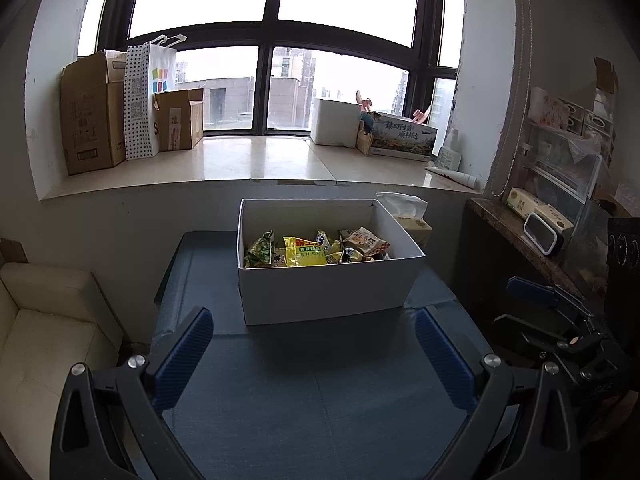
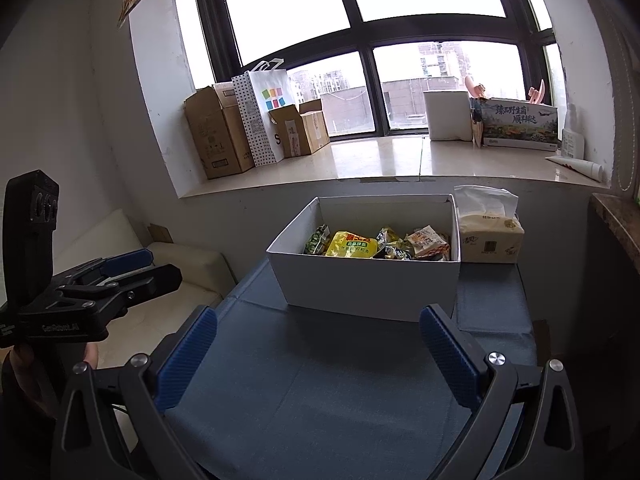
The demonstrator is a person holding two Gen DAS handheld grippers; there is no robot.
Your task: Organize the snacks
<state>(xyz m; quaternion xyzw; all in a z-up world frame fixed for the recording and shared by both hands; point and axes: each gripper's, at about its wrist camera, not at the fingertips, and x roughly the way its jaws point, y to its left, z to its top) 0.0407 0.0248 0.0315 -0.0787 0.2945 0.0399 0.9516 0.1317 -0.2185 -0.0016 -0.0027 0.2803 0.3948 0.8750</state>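
White rectangular cardboard box (image 1: 326,292) holds jumbled snack packets (image 1: 306,251); left gripper (image 1: 314,354) and right gripper (image 2: 318,354) level above blue counter (image 2: 320,392), jaws released, empty.

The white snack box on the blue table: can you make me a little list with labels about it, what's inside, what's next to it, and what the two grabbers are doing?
box: white open-topped cardboard box on the blue cloth-covered table
inside: yellow snack packet, green snack packet, orange-and-white snack packet
beside it: beige tissue pack, on the right
left gripper: open, empty
right gripper: open, empty
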